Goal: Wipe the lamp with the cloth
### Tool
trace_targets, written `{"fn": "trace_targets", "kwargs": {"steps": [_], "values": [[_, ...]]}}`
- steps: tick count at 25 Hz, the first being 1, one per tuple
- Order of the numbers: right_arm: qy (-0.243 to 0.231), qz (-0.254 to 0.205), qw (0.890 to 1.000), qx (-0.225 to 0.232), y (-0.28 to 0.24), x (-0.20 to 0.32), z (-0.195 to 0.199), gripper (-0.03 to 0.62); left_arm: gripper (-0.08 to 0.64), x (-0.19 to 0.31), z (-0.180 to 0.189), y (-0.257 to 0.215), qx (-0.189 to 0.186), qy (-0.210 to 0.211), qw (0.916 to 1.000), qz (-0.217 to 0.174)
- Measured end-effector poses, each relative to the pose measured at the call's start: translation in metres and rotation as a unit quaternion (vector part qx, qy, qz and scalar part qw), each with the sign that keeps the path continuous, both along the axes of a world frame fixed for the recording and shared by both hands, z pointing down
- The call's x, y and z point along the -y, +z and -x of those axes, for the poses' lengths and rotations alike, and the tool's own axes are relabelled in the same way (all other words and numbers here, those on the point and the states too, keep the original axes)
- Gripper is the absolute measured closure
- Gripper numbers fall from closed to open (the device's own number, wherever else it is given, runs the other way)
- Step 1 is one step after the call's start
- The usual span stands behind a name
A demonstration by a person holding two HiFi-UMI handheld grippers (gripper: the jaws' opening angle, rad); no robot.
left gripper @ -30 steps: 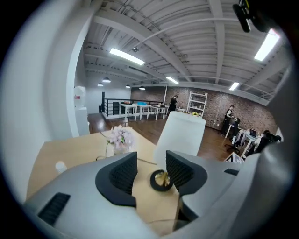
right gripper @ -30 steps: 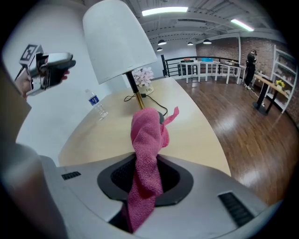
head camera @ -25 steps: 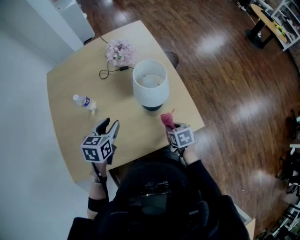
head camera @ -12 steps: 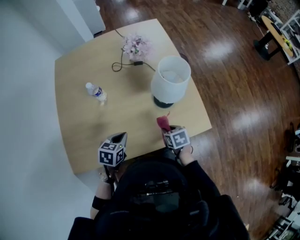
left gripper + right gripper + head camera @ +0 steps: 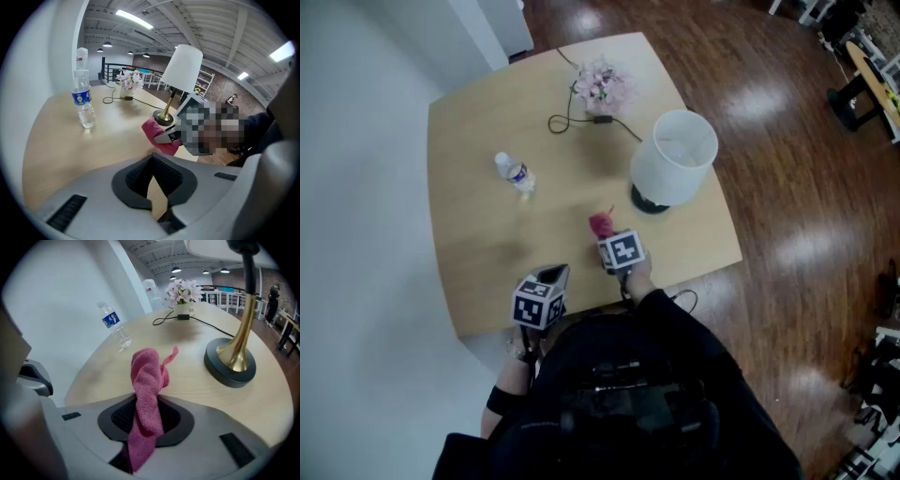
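Note:
The lamp has a white shade and a brass stem on a dark round base; it stands on the table's right side. My right gripper is shut on the pink cloth, which bunches up out of its jaws. It hovers over the table left of and nearer than the lamp base, apart from it. My left gripper is shut with nothing in it, near the table's front edge. From the left gripper view the cloth and lamp lie ahead to the right.
A water bottle stands upright at the table's left middle. A pot of pink flowers and a black cord are at the far side. The wooden table borders a white wall on the left and a wood floor on the right.
My left gripper's jaws went from open to shut and it dropped back toward the front edge. My right gripper carried the cloth leftward, away from the lamp base.

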State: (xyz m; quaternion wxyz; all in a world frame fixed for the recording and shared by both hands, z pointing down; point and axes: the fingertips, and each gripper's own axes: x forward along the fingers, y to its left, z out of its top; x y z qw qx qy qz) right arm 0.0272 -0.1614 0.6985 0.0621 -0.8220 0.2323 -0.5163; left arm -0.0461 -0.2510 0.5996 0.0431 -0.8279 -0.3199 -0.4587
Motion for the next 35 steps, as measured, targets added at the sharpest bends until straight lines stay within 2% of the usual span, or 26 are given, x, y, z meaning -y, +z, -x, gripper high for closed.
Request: {"fn": "trace_targets", "kwargs": {"steps": [6, 8, 10, 11, 15, 20, 29, 33, 35], "values": [[0.015, -0.009, 0.999, 0.035, 0.022, 0.027, -0.007, 0.503, 0.555, 0.004, -0.003, 0.003, 0.007, -0.004, 1.0000, -0.005], [0.024, 0.013, 0.999, 0.040, 0.027, 0.019, -0.007, 0.492, 0.555, 0.004, -0.004, 0.004, 0.008, -0.004, 0.9999, -0.006], [0.035, 0.047, 0.997, 0.043, 0.031, 0.004, -0.008, 0.451, 0.555, 0.003, -0.006, 0.004, 0.008, -0.005, 0.9999, -0.005], [0.037, 0.044, 0.997, 0.043, 0.031, 0.002, -0.008, 0.414, 0.555, 0.003, -0.008, 0.004, 0.007, -0.006, 0.9999, -0.005], [0.036, -0.011, 0.999, 0.022, 0.008, 0.001, -0.008, 0.327, 0.555, -0.006, -0.013, 0.001, 0.003, -0.005, 1.0000, 0.000], [0.055, -0.034, 0.997, -0.037, -0.045, -0.048, 0.001, 0.327, 0.555, -0.040, -0.022, -0.006, -0.008, 0.019, 0.9997, 0.015], [0.106, -0.023, 0.993, -0.056, -0.082, -0.188, 0.053, 0.328, 0.555, -0.125, -0.027, -0.005, -0.020, 0.064, 0.9972, 0.033], [0.111, -0.006, 0.993, -0.043, -0.080, -0.228, 0.069, 0.418, 0.555, -0.153, -0.026, 0.003, -0.016, 0.055, 0.9981, 0.020], [0.104, -0.001, 0.994, -0.039, -0.078, -0.238, 0.073, 0.489, 0.555, -0.165, -0.025, 0.008, -0.012, 0.051, 0.9985, 0.015]]}}
